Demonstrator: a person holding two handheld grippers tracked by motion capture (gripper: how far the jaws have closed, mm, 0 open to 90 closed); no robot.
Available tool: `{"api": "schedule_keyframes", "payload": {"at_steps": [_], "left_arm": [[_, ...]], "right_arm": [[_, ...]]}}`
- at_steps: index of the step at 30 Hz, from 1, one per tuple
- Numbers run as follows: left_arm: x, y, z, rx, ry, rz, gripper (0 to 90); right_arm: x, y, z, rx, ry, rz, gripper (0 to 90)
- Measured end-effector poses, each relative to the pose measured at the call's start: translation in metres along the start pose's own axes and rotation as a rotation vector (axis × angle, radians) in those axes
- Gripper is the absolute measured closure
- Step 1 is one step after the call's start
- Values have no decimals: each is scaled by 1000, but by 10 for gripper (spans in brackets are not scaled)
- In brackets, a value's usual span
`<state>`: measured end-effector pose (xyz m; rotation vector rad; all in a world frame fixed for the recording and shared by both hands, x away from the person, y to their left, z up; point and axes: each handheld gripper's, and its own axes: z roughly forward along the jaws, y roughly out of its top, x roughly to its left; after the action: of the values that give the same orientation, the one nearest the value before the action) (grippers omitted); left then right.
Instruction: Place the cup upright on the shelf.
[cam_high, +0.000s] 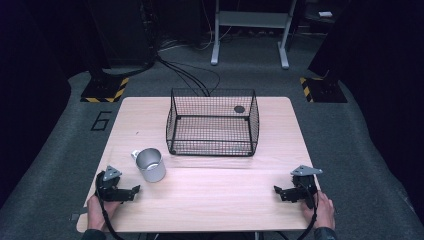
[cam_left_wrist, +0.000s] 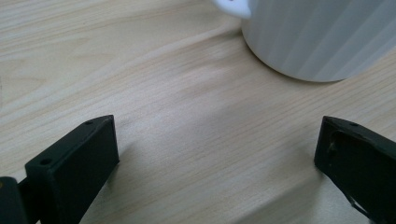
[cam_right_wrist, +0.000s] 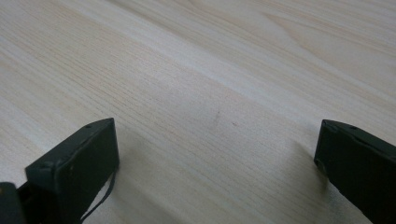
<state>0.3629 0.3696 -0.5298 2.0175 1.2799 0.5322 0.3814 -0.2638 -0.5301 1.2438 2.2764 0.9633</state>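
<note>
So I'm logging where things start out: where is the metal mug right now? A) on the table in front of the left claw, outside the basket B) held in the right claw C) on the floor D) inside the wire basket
A: the mug stands upright on the table, just ahead of the open left claw and nearer the person than the wire basket; the left claw's own view shows it beyond the jaws.

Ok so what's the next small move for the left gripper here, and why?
Probably ease the left gripper forward toward the metal mug. Its jaws stand open and empty, resting low on the table, and the mug stands upright just ahead of them, apart from the wire basket.
</note>
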Motion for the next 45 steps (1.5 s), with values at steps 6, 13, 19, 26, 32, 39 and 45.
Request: {"api": "schedule_keyframes", "payload": {"at_steps": [6, 13, 19, 26, 32, 39, 45], "left_arm": [[-9, 8, -11, -48, -19, 6, 0], [-29, 35, -28, -148, -50, 60, 0], [-36, 52, -36, -182, -70, 96, 0], [-38, 71, -36, -222, -86, 110, 0], [-39, 84, -28, -217, -94, 133, 0], [-39, 93, -16, -209, -107, 136, 0], [-37, 97, -6, -189, -129, 136, 0]], "right_arm": [[-1, 1, 0, 1, 6, -12, 0], [-1, 1, 0, 7, 9, -8, 0], [-1, 1, 0, 8, 9, -7, 0], [-1, 1, 1, 1, 6, -12, 0], [-1, 1, 0, 7, 9, -8, 0], [-1, 1, 1, 3, 5, -12, 0], [-1, 1, 0, 6, 9, -12, 0]]}}
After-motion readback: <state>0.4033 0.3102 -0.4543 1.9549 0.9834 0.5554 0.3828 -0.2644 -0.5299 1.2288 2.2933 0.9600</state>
